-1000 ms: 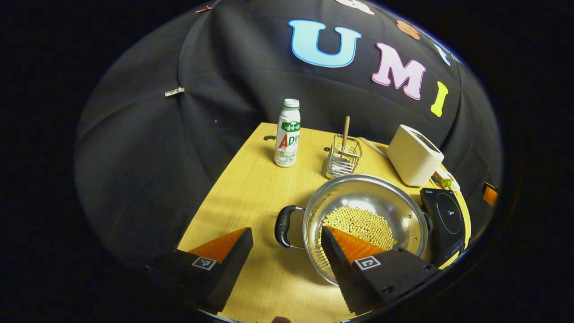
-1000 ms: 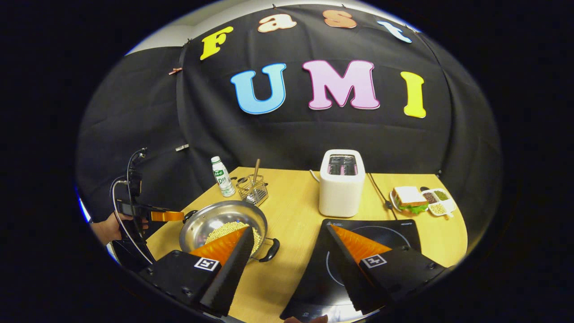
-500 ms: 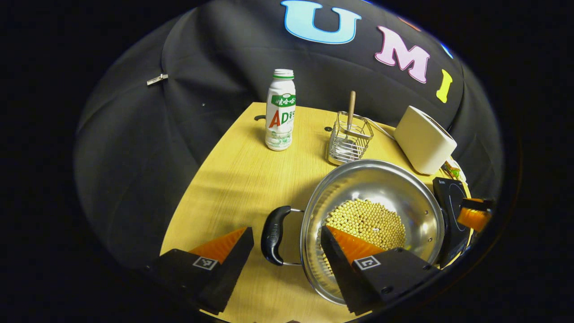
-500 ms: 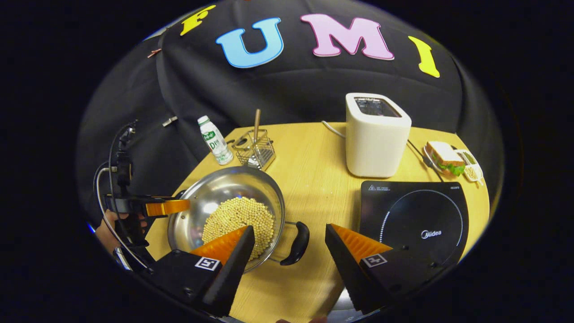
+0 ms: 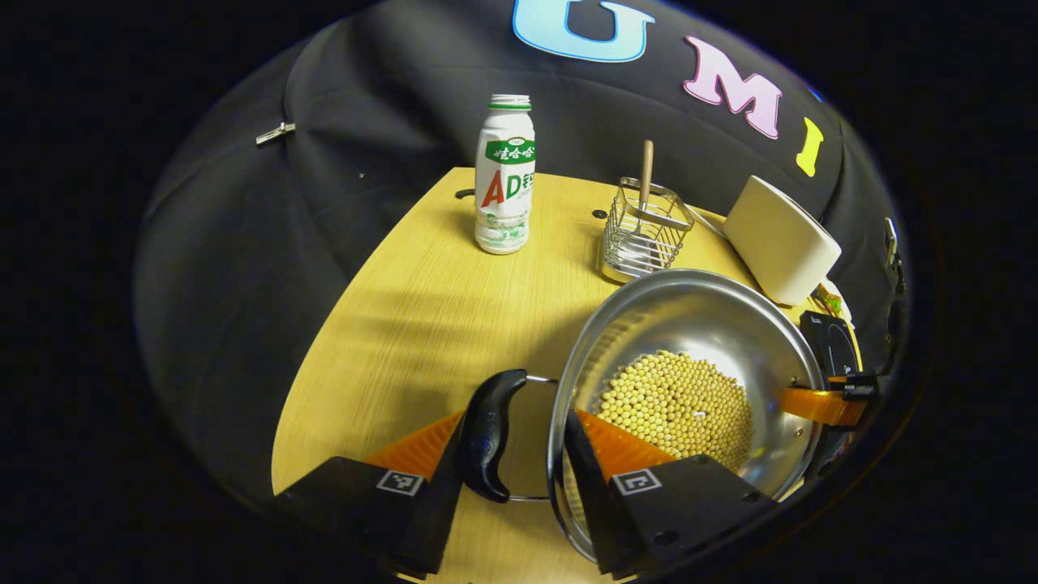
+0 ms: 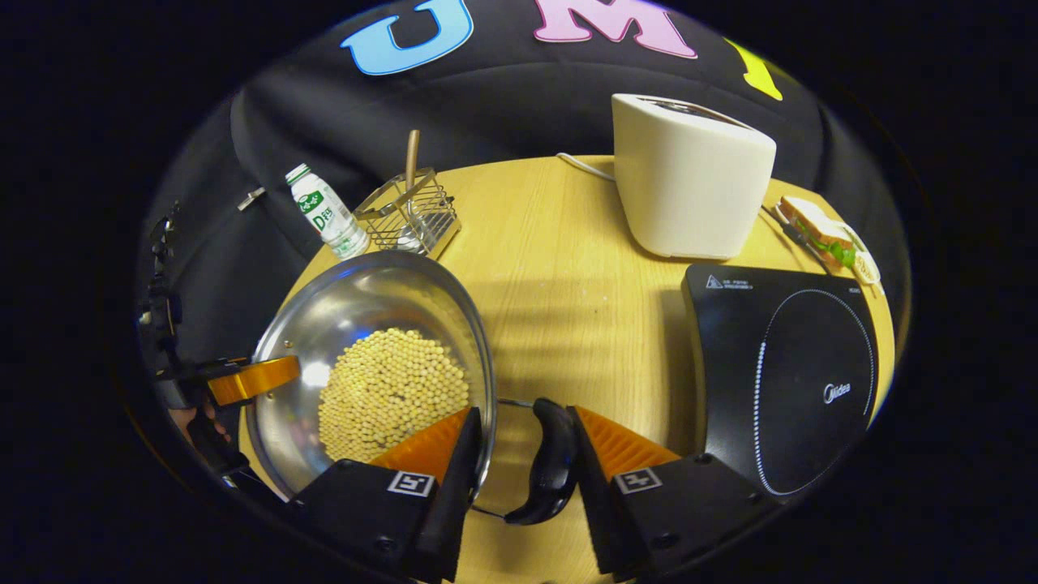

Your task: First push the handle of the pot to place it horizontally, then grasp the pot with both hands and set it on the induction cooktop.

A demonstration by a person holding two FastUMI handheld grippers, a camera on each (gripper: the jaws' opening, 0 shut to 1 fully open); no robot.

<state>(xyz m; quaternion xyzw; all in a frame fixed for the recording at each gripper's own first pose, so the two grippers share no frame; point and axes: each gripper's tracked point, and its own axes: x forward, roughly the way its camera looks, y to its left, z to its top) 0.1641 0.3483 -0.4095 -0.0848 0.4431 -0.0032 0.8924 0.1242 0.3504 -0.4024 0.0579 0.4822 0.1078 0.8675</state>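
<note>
A steel pot (image 5: 689, 324) (image 6: 365, 300) holding soybeans (image 5: 673, 405) stands on the wooden table (image 5: 422, 308). My left gripper (image 5: 515, 415) has closed around the pot's black left handle (image 5: 486, 438): one finger lies against the handle's outer side, the other sits just inside the rim. My right gripper (image 6: 521, 410) grips the black right handle (image 6: 551, 462) the same way. Across the pot, each view catches the other gripper's finger. The black induction cooktop (image 6: 795, 365) (image 5: 827, 345) lies flat to the pot's right, a short gap away.
Behind the pot stand a white drink bottle (image 5: 504, 174) and a wire basket (image 5: 645, 231) with a wooden-handled utensil. A white toaster (image 6: 689, 186) sits behind the cooktop, its cord trailing back. A plate with a sandwich (image 6: 823, 239) is at the far right edge.
Both grippers dropped in toward the pot and narrowed their jaws around its two handles. The pot itself has stayed in place on the table.
</note>
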